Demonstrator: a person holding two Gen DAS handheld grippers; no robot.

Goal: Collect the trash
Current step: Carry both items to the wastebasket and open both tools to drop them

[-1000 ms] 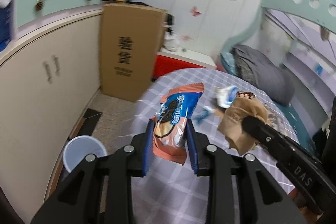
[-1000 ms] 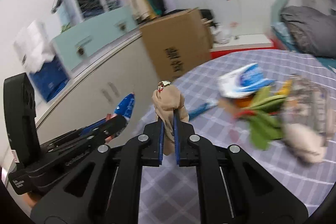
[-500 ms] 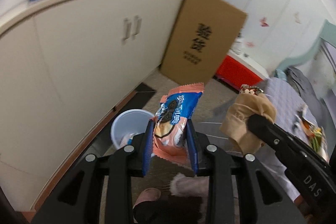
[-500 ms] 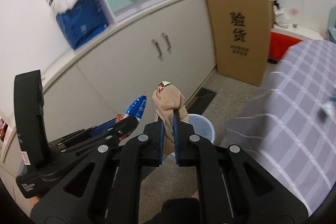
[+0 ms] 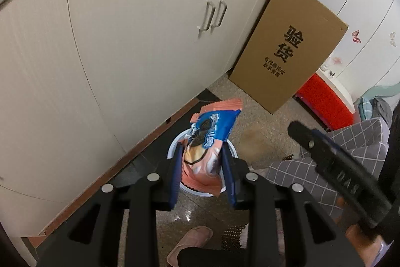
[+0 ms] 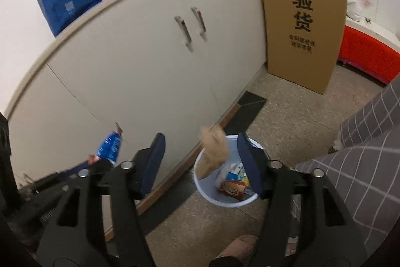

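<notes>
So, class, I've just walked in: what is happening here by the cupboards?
A person is binning trash with two handheld grippers. The right gripper is open, and the crumpled brown paper wad it held is in mid-air above the round white plastic bin. The left gripper is shut on a blue-and-pink snack wrapper over that bin.

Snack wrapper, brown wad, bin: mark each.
snack wrapper [image 5: 212,139], left wrist view, blue printed face between the pads.
brown wad [image 6: 213,154], right wrist view, blurred middle, above the bin.
bin [image 6: 200,185], right wrist view, near rim.

Blue-pink snack wrapper [image 5: 207,142] upright over white bin [image 6: 212,194], tan crumpled wad [image 6: 213,150] mid-air above bin
</notes>
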